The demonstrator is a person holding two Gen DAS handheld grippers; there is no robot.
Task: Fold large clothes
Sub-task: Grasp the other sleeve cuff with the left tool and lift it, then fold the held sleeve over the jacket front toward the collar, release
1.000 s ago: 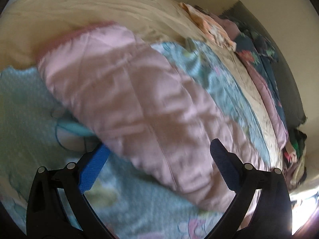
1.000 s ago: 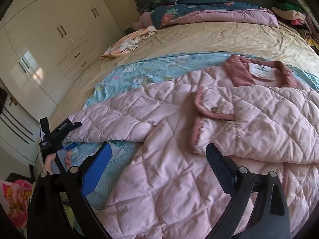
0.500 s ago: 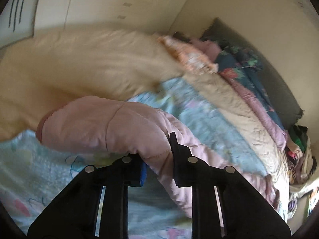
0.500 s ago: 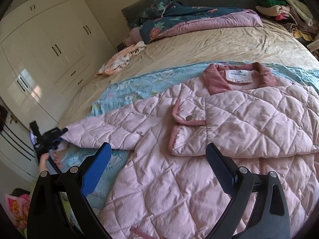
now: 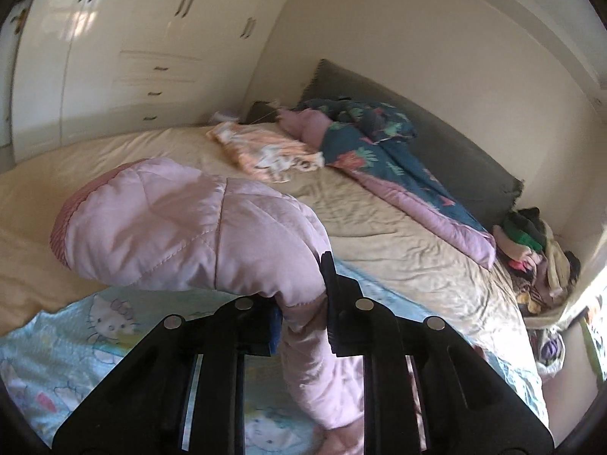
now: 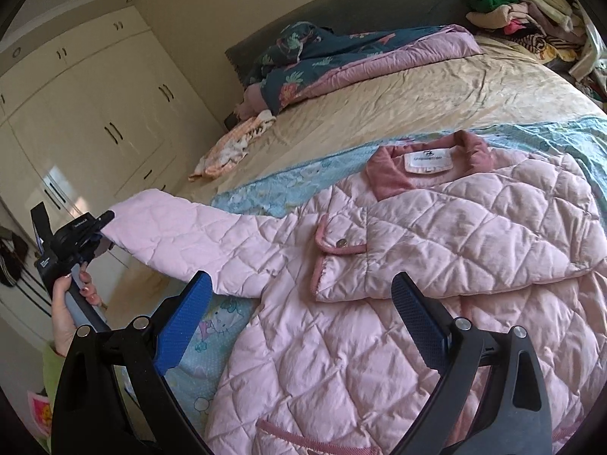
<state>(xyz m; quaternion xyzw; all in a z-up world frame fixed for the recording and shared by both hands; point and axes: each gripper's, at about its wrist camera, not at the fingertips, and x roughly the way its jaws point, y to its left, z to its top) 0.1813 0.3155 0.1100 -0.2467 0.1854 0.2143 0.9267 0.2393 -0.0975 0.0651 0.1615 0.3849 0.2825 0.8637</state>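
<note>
The left claw (image 5: 303, 318) is squeezed tight on the sleeve (image 5: 182, 227) of the pink jacket (image 6: 398, 284) and holds it up off the bed (image 5: 379, 227). The sleeve end flops over in front of this claw. The rest of the jacket lies flat on a blue cartoon blanket (image 6: 288, 185), right under and ahead of the right claw (image 6: 299, 314). That claw is wide apart with nothing in it, just above the jacket.
</note>
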